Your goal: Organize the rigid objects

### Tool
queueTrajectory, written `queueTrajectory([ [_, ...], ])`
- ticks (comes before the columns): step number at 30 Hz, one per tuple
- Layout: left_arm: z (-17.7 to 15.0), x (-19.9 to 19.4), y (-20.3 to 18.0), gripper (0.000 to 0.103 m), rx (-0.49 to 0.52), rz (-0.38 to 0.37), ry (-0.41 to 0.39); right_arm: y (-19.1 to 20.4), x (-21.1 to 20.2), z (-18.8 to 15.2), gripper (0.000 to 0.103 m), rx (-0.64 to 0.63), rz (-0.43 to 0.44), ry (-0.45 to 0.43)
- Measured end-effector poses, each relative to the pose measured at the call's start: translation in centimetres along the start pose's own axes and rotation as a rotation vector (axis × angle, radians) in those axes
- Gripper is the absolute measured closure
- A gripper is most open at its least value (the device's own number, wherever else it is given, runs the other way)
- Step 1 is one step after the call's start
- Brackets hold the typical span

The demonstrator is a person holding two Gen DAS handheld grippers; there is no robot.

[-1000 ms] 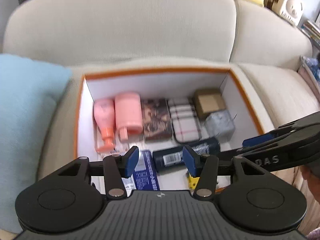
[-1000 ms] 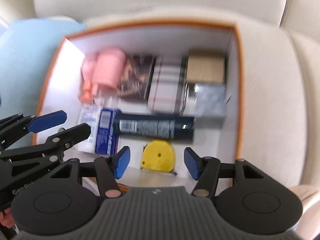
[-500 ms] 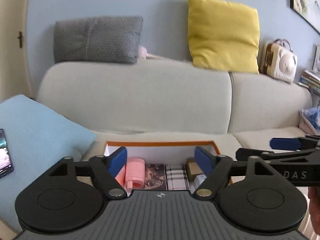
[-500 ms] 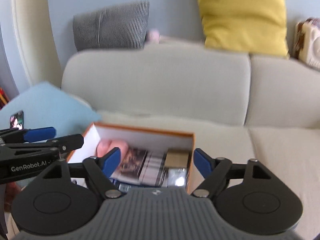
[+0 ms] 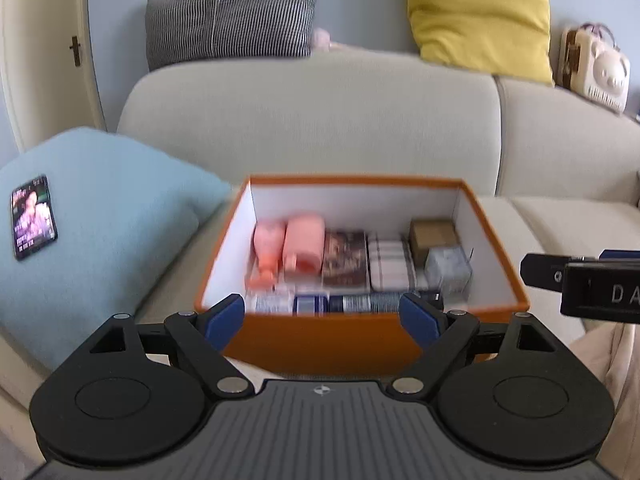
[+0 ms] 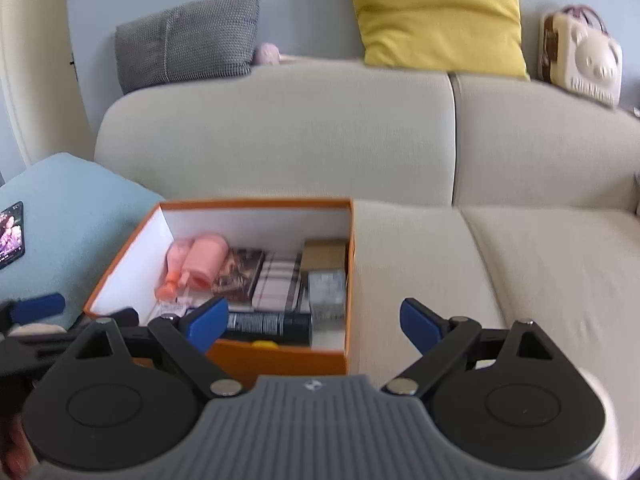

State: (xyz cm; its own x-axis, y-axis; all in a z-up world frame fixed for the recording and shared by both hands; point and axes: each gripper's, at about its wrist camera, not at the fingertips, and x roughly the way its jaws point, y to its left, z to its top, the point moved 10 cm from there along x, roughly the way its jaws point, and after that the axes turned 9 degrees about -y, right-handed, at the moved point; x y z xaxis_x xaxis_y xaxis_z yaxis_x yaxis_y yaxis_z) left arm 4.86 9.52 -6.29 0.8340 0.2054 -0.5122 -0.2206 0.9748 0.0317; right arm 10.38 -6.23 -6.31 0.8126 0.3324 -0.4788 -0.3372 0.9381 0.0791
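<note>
Here both the left hand-held gripper (image 5: 322, 316) and right hand-held gripper (image 6: 314, 320) gape wide, holding nothing.

An open orange box (image 5: 320, 340) holds pink bottles (image 5: 288, 248), tins and cartons, neatly packed.

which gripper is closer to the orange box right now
Left. The left gripper is centred on the orange box, fingertips at its near wall. The right gripper sits off the box's right corner, over the sofa seat. Both are open and empty.
</note>
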Motion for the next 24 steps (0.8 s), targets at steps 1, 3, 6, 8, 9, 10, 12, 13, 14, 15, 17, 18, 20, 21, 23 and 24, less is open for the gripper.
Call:
queueTrajectory([
  [1, -0.3, -0.1, -0.1, 0.001, 0.004, 0.000, 0.003, 0.1, -0.2, -0.4, 0.010, 0.005, -0.001, 0.009],
  [3, -0.3, -0.1, 0.0, 0.001, -0.003, 0.009, 0.004, -0.1, -0.2, -0.8, 0.010, 0.008, -0.005, 0.022],
  [6, -0.5, -0.6, 0.1, 0.001, -0.015, 0.013, 0.003, -0.3, -0.3, -1.1, 0.010, 0.014, -0.003, 0.029],
  [8, -0.7, -0.9, 0.0, 0.001, -0.016, 0.014, 0.005, -0.4, -0.3, -1.2, 0.010, 0.017, -0.004, 0.037],
  [9, -0.8, -0.9, 0.0, 0.001, -0.015, 0.014, 0.008, -0.4, -0.3, -1.3, 0.010, 0.019, -0.003, 0.043],
  [10, -0.8, -0.9, 0.0, 0.001, -0.014, 0.015, 0.011, -0.4, -0.2, -1.5, 0.010, 0.019, -0.002, 0.048],
  [12, -0.8, -0.7, 0.0, 0.001, -0.014, 0.013, 0.016, -0.3, -0.2, -1.7, 0.010, 0.018, 0.000, 0.053],
  [13, -0.8, -0.7, 0.0, 0.001, -0.015, 0.014, 0.016, -0.2, -0.2, -1.7, 0.010, 0.017, 0.002, 0.056],
  [14, -0.8, -0.7, 0.0, 0.001, -0.016, 0.014, 0.017, -0.2, -0.1, -1.8, 0.010, 0.016, 0.003, 0.058],
  [15, -0.8, -0.7, 0.0, 0.001, -0.015, 0.012, 0.018, -0.2, -0.1, -1.8, 0.010, 0.014, 0.002, 0.059],
  [17, -0.7, -0.8, 0.0, 0.001, -0.012, 0.010, 0.015, -0.1, -0.1, -1.9, 0.010, 0.009, 0.003, 0.058],
  [18, -0.7, -0.9, 0.0, 0.001, -0.012, 0.009, 0.013, -0.1, -0.1, -1.9, 0.010, 0.008, 0.002, 0.059],
  [20, -0.6, -0.9, 0.0, 0.001, -0.015, 0.003, 0.009, -0.1, 0.0, -1.9, 0.010, 0.010, 0.002, 0.061],
  [21, -0.6, -1.0, 0.0, 0.001, -0.016, 0.003, 0.008, -0.1, 0.0, -1.9, 0.010, 0.011, 0.000, 0.062],
  [23, -0.6, -1.0, 0.0, 0.001, -0.015, 0.003, 0.007, -0.1, 0.0, -1.9, 0.010, 0.011, -0.002, 0.066],
  [24, -0.6, -1.0, 0.0, 0.001, -0.015, 0.002, 0.008, -0.1, 0.0, -1.9, 0.010, 0.010, -0.003, 0.066],
])
